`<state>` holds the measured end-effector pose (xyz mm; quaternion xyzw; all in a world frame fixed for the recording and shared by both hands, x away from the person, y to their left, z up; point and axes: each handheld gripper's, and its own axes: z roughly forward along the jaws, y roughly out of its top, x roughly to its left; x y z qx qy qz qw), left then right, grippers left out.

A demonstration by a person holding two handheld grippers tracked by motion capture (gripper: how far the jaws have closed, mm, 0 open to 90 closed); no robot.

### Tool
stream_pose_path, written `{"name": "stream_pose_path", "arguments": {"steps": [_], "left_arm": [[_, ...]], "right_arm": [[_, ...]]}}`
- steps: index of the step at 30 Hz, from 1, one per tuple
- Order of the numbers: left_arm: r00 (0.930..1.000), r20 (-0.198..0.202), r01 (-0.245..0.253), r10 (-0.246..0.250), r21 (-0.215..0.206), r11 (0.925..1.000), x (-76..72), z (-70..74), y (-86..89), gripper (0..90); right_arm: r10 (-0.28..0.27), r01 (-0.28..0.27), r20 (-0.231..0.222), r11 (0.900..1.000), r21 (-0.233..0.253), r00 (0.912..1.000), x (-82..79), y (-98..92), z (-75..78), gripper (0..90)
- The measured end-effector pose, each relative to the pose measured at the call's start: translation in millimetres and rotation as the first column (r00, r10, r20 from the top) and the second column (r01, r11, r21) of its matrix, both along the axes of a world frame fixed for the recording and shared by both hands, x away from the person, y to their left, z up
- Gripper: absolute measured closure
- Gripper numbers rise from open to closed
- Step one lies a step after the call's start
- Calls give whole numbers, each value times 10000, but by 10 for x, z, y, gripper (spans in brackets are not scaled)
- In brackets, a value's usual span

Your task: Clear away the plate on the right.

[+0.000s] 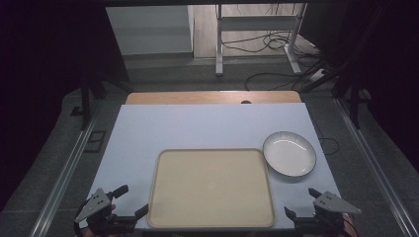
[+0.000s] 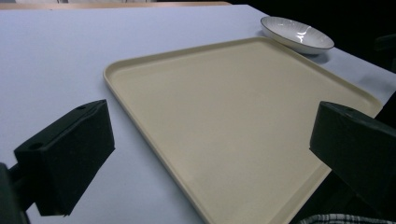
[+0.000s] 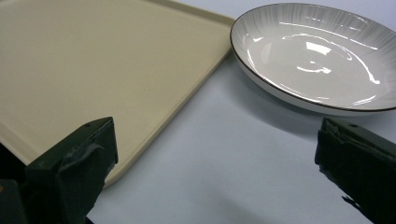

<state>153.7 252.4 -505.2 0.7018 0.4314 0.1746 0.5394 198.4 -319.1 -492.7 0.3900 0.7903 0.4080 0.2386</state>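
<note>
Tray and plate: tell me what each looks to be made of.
Tray: probably moulded plastic, matte cream; the sign is its even, dull surface with a rounded raised rim and soft corners. It could also be melamine.
Plate: likely glazed ceramic, glossy white-grey; bright curved glints sit on its surface, with fine radial streaks and a thin dark rim line. Glazed melamine cannot be ruled out.

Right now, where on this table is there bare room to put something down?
The whole cream rectangular plastic tray is bare. So is the white table cover behind the tray, up to the wooden far edge, and the strip left of the tray. It is tightest on the right, where the white round ceramic plate sits close by the tray's far corner.
</note>
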Motion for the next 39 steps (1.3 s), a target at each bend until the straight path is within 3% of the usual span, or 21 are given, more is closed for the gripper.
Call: {"name": "stream_pose_path", "arguments": {"steps": [7,13,25,39], "left_arm": [[10000,49,-76,77,-135,9999,-6,-15,15,0],[10000,-98,14,-13,118,9999,14,-11,-13,0],[9998,-169,87,-85,90,9999,21,-13,-8,0],[9997,-204,129,-127,104,9999,25,-14,-10,0]], "right_arm": [[58,-53,202,9996,-274,9998,-1,21,-2,0],[154,-150,96,9989,-447,9998,20,22,-29,0],[205,-189,205,9971,-735,9996,18,40,-15,0],[176,-99,677,9936,-1127,9976,102,122,11,0]]}}
